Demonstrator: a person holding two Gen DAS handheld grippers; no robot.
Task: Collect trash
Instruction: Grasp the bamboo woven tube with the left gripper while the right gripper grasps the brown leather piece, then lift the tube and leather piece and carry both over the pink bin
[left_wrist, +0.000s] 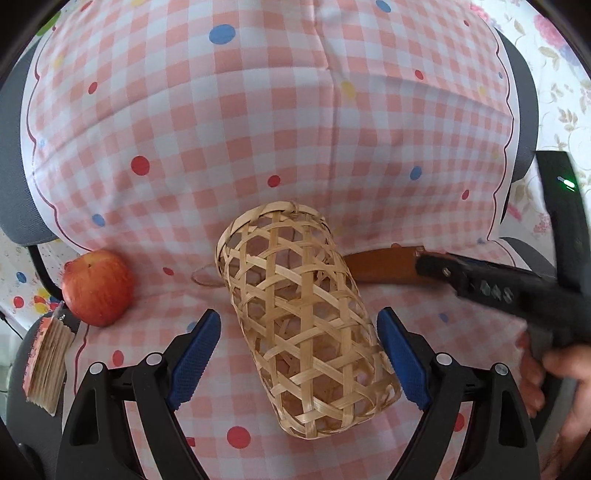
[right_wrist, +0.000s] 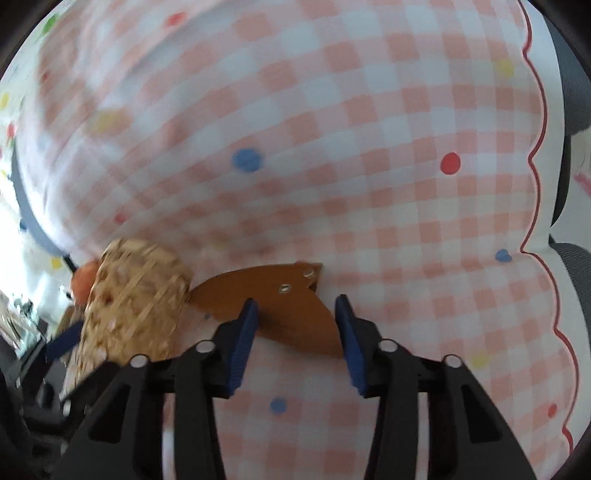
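My left gripper (left_wrist: 299, 354) stands wide apart, its blue pads on either side of the woven bamboo basket (left_wrist: 306, 321), a tall open-lattice cylinder lying tilted on its side; neither pad presses on the weave. My right gripper (right_wrist: 295, 332) is partly apart, astride the flat brown leather-like piece with two metal studs (right_wrist: 280, 306), not yet clamped on it as far as the blurred right view shows. That piece, which I take for the trash, lies flat on the pink-and-white checked cloth with coloured dots (left_wrist: 258, 129) that covers the table, its near end touching or just beside the basket.

Further out, a red apple (left_wrist: 98, 288) rests on the cloth to the basket's left, apart from it, and a stack of paper slips with an orange edge (left_wrist: 48, 362) sits at the cloth's edge.

To do this step well, I judge that the left pads should close on the basket gently, since the thin strips may flex, and turn its open mouth, which seems to be the far end, toward the brown piece. The right pads should take the piece across its narrow width, low against the cloth without pinching the fabric.
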